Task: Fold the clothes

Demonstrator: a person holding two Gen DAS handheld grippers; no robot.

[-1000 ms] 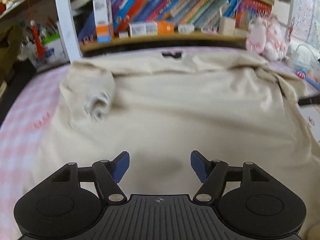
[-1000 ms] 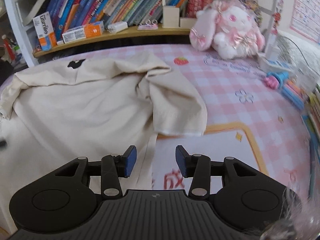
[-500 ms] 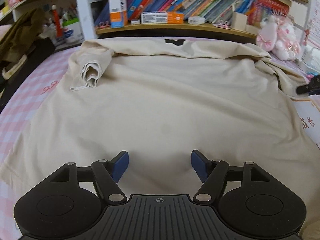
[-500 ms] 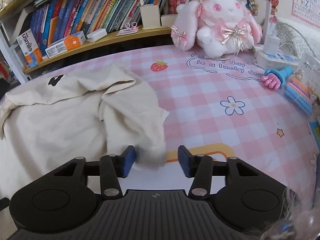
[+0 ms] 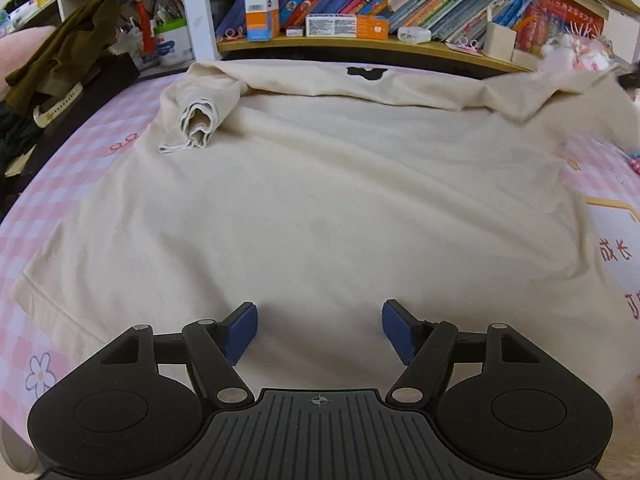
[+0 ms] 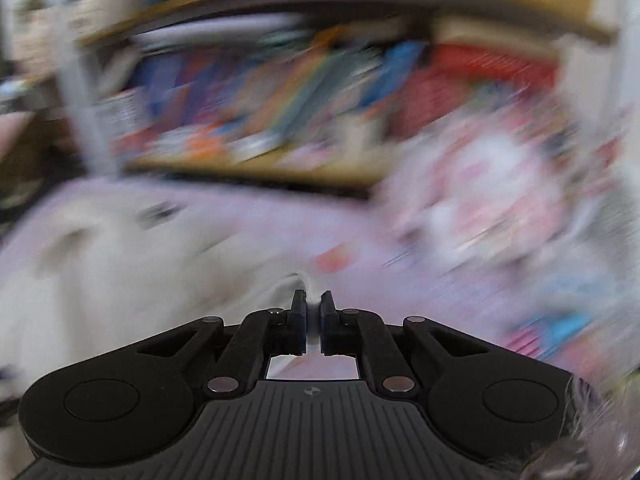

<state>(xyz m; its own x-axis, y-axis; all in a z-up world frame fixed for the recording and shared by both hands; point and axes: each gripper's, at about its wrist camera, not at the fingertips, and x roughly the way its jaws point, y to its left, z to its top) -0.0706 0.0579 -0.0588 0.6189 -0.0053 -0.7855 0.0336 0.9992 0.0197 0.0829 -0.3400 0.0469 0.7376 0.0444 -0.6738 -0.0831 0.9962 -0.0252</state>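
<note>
A cream T-shirt [image 5: 320,184] lies spread over the pink checked table cover, its left sleeve [image 5: 196,124] rolled up near the far left and a black mark at the collar. My left gripper [image 5: 319,330] hovers open above the shirt's near hem, nothing between its blue pads. In the blurred right wrist view my right gripper [image 6: 313,308] is shut on a pinch of the shirt's cream cloth [image 6: 308,286], which trails away to the left. That lifted right sleeve [image 5: 580,92] shows at the far right in the left wrist view.
A wooden shelf [image 5: 360,46] packed with books and boxes runs along the back. A pink plush rabbit [image 5: 576,52] sits at the back right. An olive garment [image 5: 60,52] is piled at the left. The pink cover [image 5: 60,184] shows on both sides of the shirt.
My right gripper closed on the edge of the shirt's right sleeve and swung up and away fast, blurring its view. The left gripper drifted sideways over the hem, still open.
</note>
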